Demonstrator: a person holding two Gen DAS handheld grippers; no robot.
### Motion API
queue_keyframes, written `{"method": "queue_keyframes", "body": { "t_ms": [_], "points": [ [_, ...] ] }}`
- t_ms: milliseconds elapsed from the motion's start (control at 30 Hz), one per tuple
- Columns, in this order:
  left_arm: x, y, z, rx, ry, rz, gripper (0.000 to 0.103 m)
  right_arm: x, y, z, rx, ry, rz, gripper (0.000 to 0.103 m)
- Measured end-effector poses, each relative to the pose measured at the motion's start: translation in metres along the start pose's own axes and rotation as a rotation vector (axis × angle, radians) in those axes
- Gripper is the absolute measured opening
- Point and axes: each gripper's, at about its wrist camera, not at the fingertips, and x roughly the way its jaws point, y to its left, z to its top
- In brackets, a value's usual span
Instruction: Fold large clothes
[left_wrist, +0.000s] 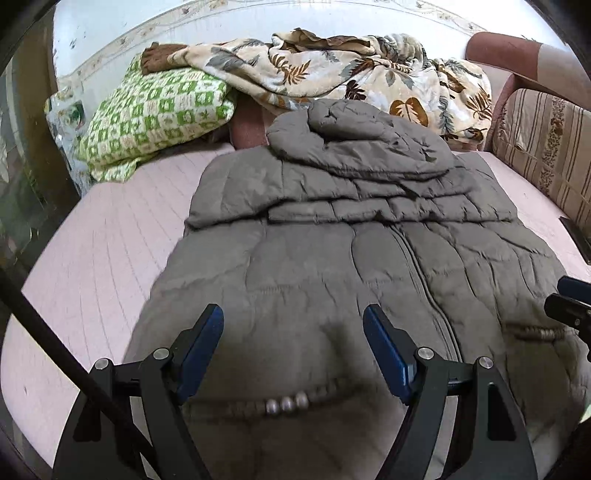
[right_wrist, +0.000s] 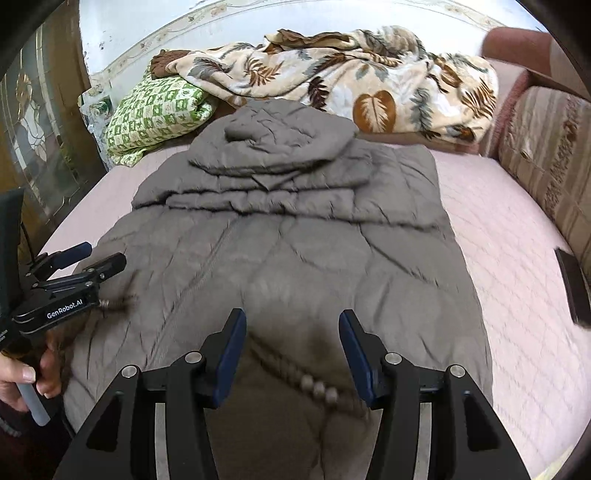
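Observation:
A large grey quilted hooded coat (left_wrist: 332, 258) lies front up on the pink bed, hood at the far end and both sleeves folded across the chest; it also fills the right wrist view (right_wrist: 288, 251). My left gripper (left_wrist: 293, 325) is open and empty, hovering over the coat's near left hem above a beaded pocket trim (left_wrist: 288, 404). My right gripper (right_wrist: 291, 328) is open and empty over the near right hem, above another beaded trim (right_wrist: 317, 387). The left gripper also shows in the right wrist view (right_wrist: 92, 258), open. The right gripper's tip shows in the left wrist view (left_wrist: 569, 299).
A leaf-print blanket (left_wrist: 351, 74) and a green checked blanket (left_wrist: 155, 114) are piled at the bed's far end. A striped cushion (left_wrist: 546, 147) stands along the right side. A dark flat object (right_wrist: 572, 288) lies on the pink sheet (right_wrist: 517, 295) at right.

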Motion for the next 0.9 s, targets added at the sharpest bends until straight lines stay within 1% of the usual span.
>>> {"method": "queue_keyframes", "body": {
  "t_ms": [100, 200, 300, 433, 533, 700, 900],
  "points": [
    [-0.004, -0.002, -0.014, -0.001, 0.023, -0.011, 0.077, -0.008, 0.001, -0.013, -0.001, 0.001, -0.01, 0.057],
    [-0.01, -0.008, -0.026, 0.024, 0.025, -0.009, 0.077, -0.013, 0.002, -0.025, 0.005, 0.003, -0.014, 0.06],
    [-0.014, -0.015, -0.034, 0.061, 0.014, 0.006, 0.077, -0.017, 0.002, -0.036, 0.017, 0.007, -0.013, 0.061],
    [-0.023, -0.02, -0.038, 0.097, -0.025, 0.022, 0.077, -0.024, 0.005, -0.045, 0.01, -0.006, -0.018, 0.061],
    [-0.026, -0.02, -0.038, 0.095, -0.034, 0.025, 0.077, -0.029, 0.008, -0.051, 0.001, -0.018, -0.021, 0.061],
    [-0.031, -0.019, -0.043, 0.093, -0.034, 0.028, 0.077, -0.03, 0.011, -0.06, -0.008, -0.009, -0.035, 0.061],
    [-0.037, -0.013, -0.05, 0.088, -0.037, 0.043, 0.077, -0.029, 0.016, -0.063, -0.019, -0.006, -0.031, 0.061]
  ]
}}
